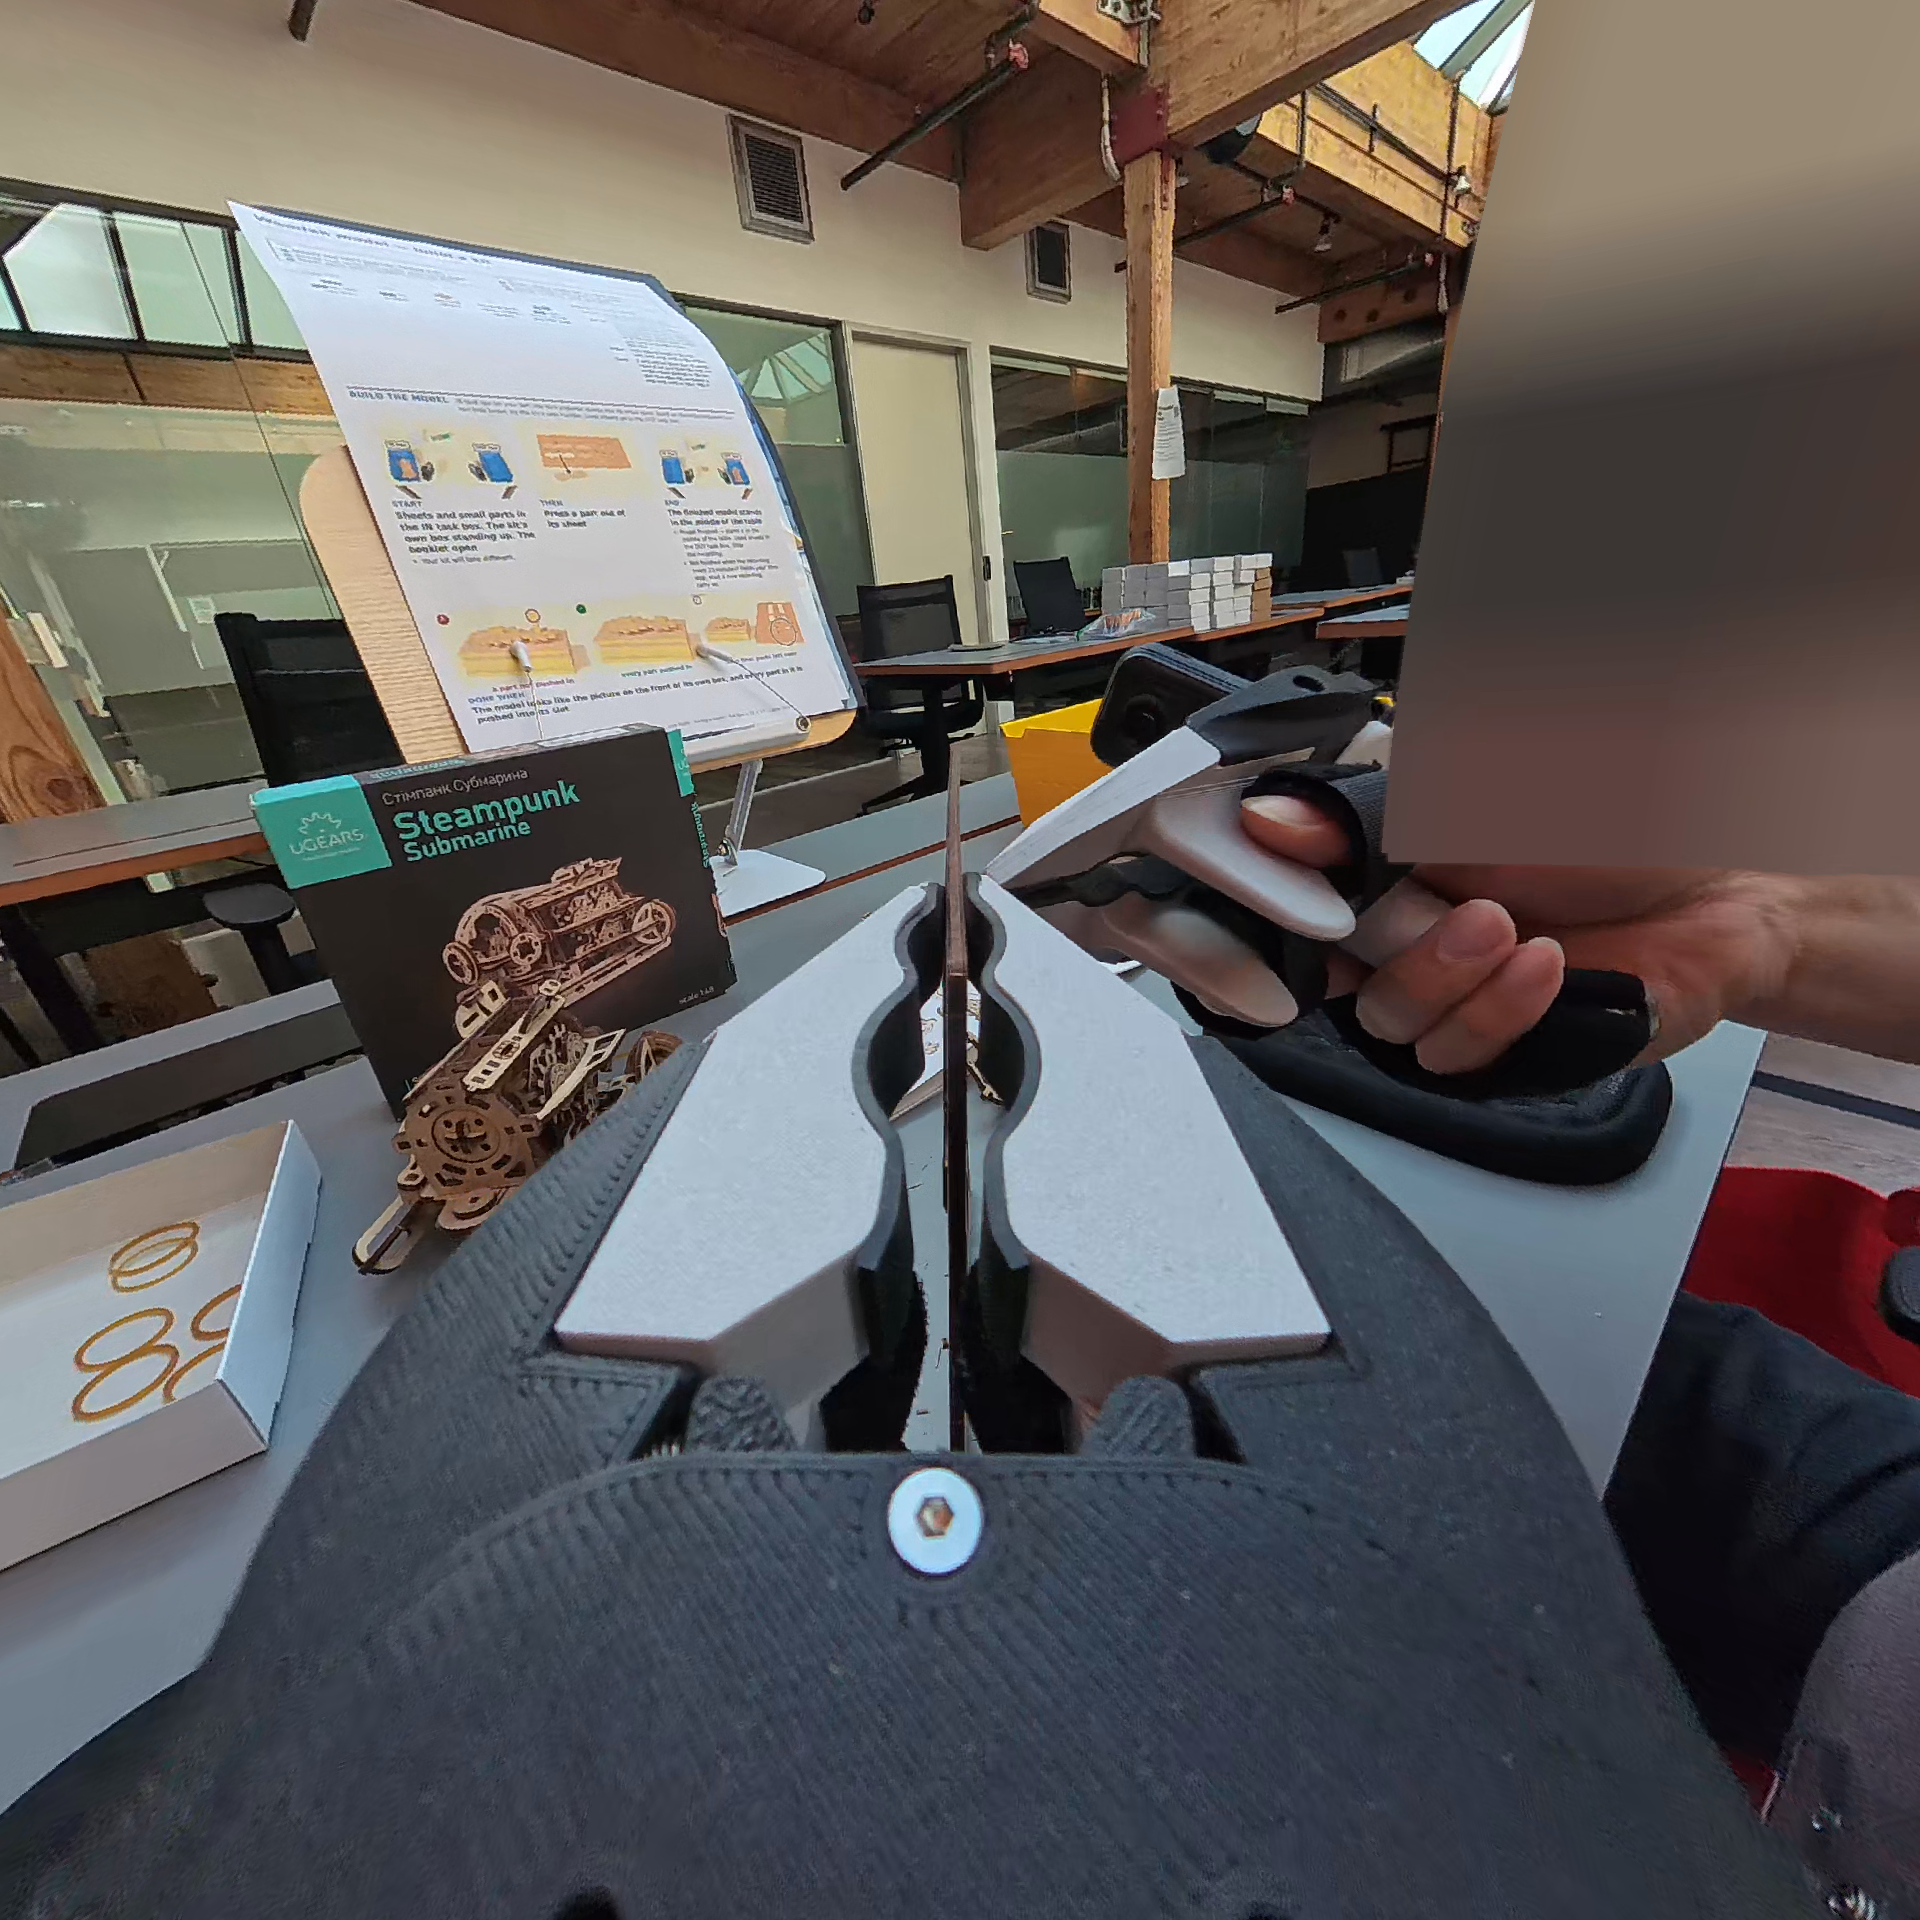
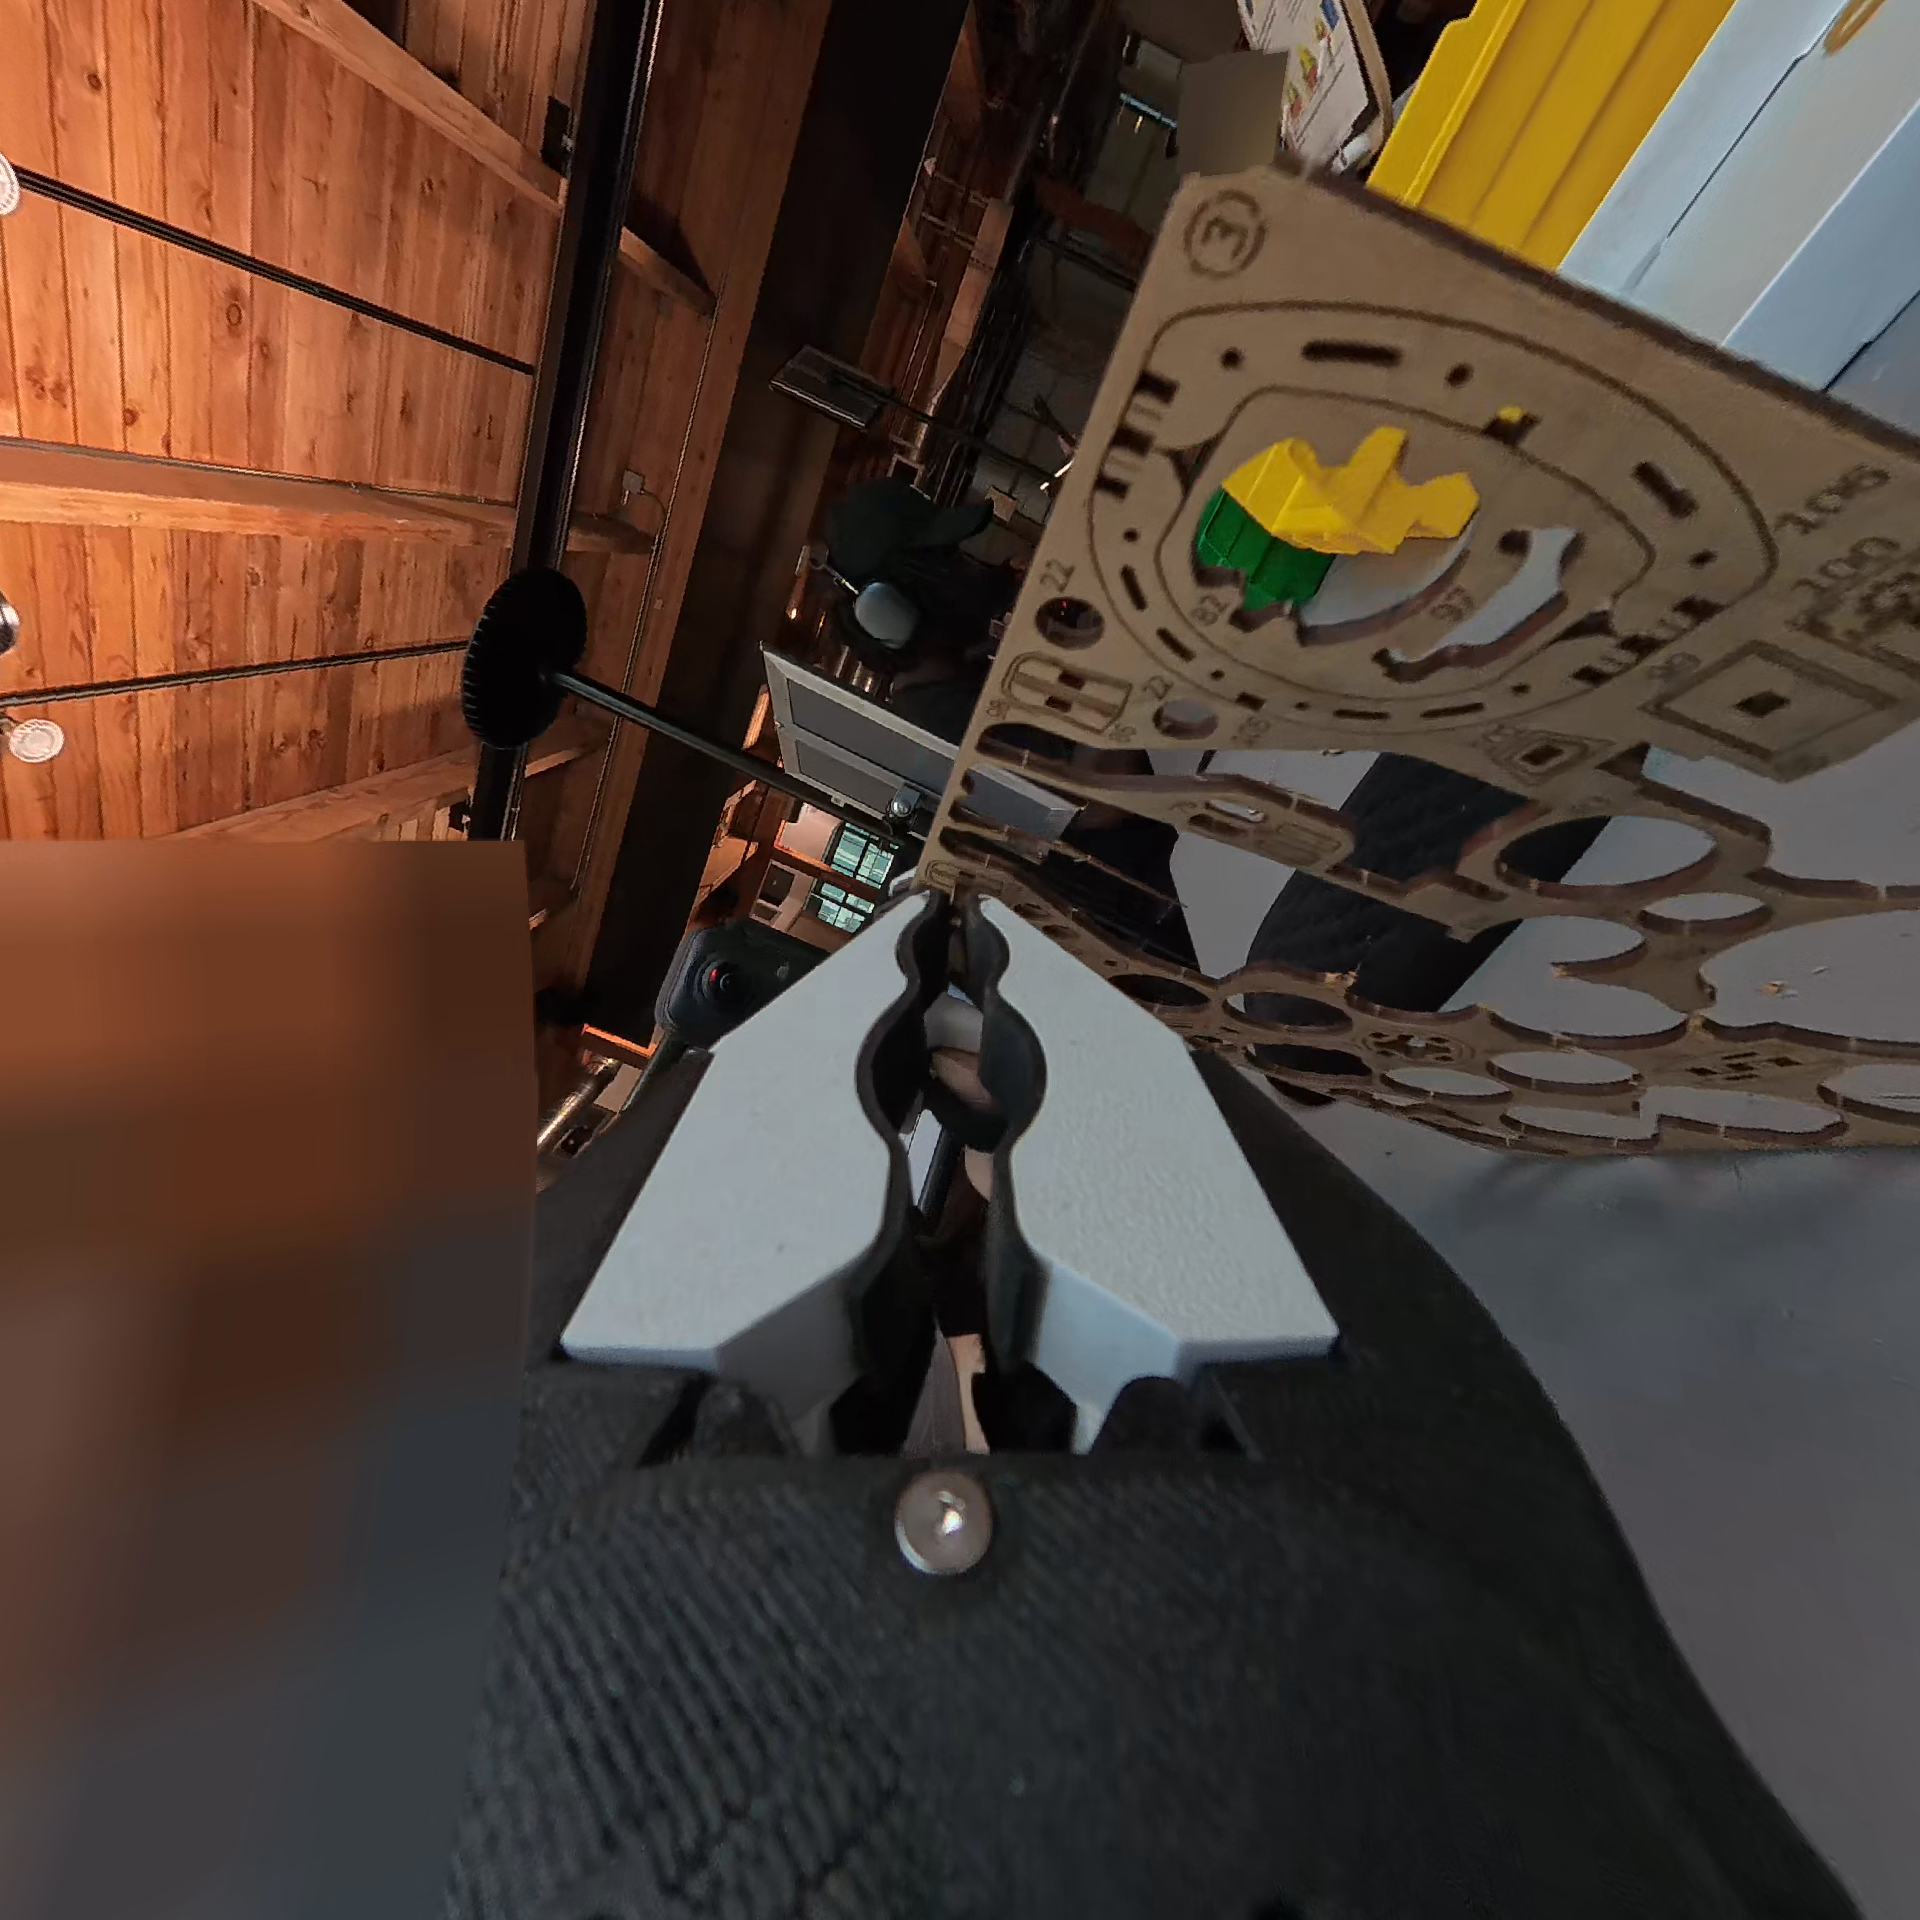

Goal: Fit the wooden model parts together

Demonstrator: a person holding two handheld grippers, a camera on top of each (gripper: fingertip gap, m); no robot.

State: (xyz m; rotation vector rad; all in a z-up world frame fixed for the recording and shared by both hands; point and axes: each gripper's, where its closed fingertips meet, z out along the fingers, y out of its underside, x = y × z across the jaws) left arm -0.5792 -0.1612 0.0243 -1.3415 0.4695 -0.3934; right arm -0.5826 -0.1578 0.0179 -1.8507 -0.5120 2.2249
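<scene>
My left gripper [image 1: 954,904] is shut on a thin laser-cut wooden parts sheet [image 1: 954,1039], held upright and seen edge-on. The right wrist view shows the sheet's face [image 2: 1351,675], with many parts punched out of it. My right gripper [image 2: 951,904] has its jaws closed, and its tips sit at the sheet's lower near corner. I cannot tell whether they pinch it. It also shows in the left wrist view [image 1: 1003,868], held by a hand and coming in from the right. A partly built wooden model [image 1: 499,1112] stands on the table to the left.
The kit's dark box [image 1: 499,883] stands upright behind the model. An instruction page on a stand [image 1: 571,499] is behind it. A white tray [image 1: 281,1247] with rubber rings lies at the left. A yellow bin [image 1: 1049,753] is behind the grey table [image 1: 1507,1247]. Both grippers' tips are close together, under 4 cm apart. The partly built wooden model [image 1: 499,1112] is about equally far from each gripper, around 25 cm.
</scene>
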